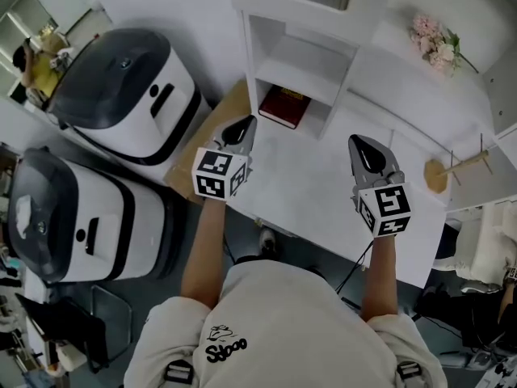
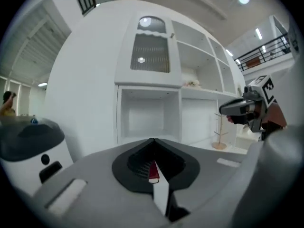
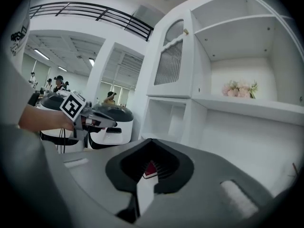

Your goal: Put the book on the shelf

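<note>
In the head view the book (image 1: 283, 106), a dark red hardback, lies flat in the bottom compartment of the white shelf unit (image 1: 319, 63), at 12 o'clock on the smooth white table (image 1: 307, 192). The left gripper (image 1: 242, 128) hangs near it, at the book's 7 o'clock; the right gripper (image 1: 365, 148) is at its 4 o'clock, well apart. Two rounded white-and-grey machines (image 1: 121, 87) stand at 9 o'clock, and a wooden peg stand (image 1: 452, 170) at 3 o'clock.

The left gripper view shows the left gripper (image 2: 153, 144) with its fingers pressed together on nothing. Ahead are the shelf unit's (image 2: 149, 87) square compartments under a ribbed arched door. The right gripper (image 2: 237, 109) is at 3 o'clock.

The right gripper view shows the right gripper (image 3: 148, 144) with its fingers likewise together and empty. The left gripper (image 3: 102, 120) is at 9 o'clock, pink flowers (image 3: 236, 89) sit on a ledge at 2 o'clock, and a bright hall with people (image 3: 57, 84) lies beyond.
</note>
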